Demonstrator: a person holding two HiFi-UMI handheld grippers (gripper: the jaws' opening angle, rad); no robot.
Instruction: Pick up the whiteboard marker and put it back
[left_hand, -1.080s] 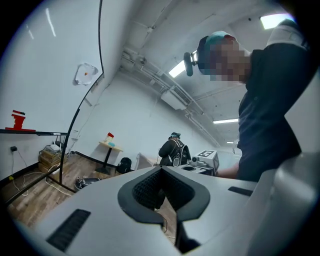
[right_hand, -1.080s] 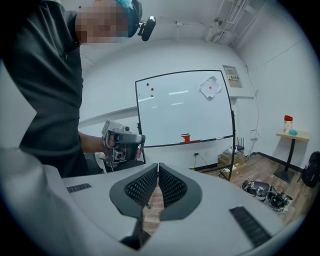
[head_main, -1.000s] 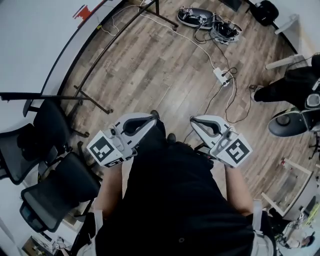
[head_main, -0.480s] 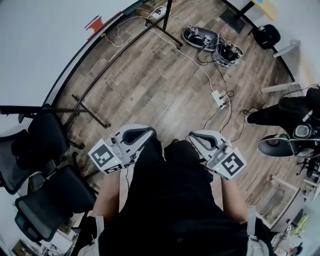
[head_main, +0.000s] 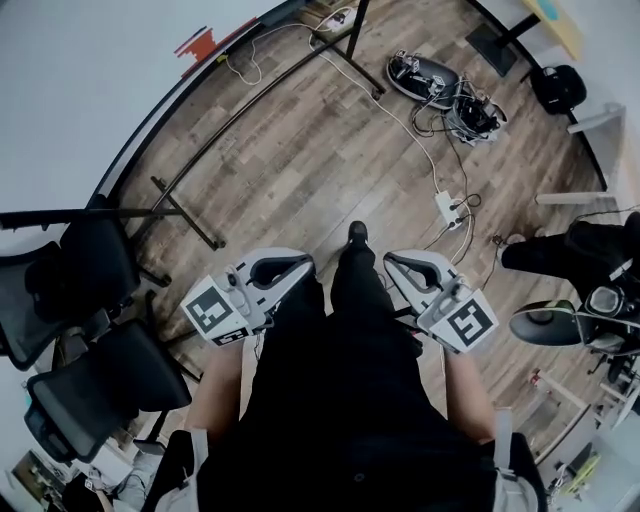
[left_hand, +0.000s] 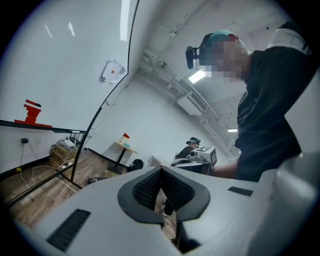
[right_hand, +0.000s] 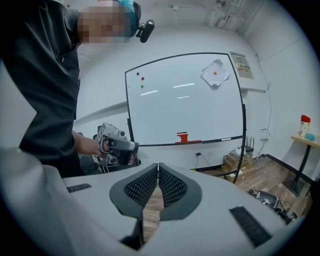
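Whiteboard marker (right_hand: 225, 139), seemingly the thin pale stick, barely discernible, flat on the whiteboard tray (right_hand: 155, 144)

Head view steeply down, gripper views level, sharing whiteboard (right_hand: 185, 95)

Black top (head_main: 350, 420), probably black trousers (head_main: 352, 290), dark shoe (head_main: 357, 232)
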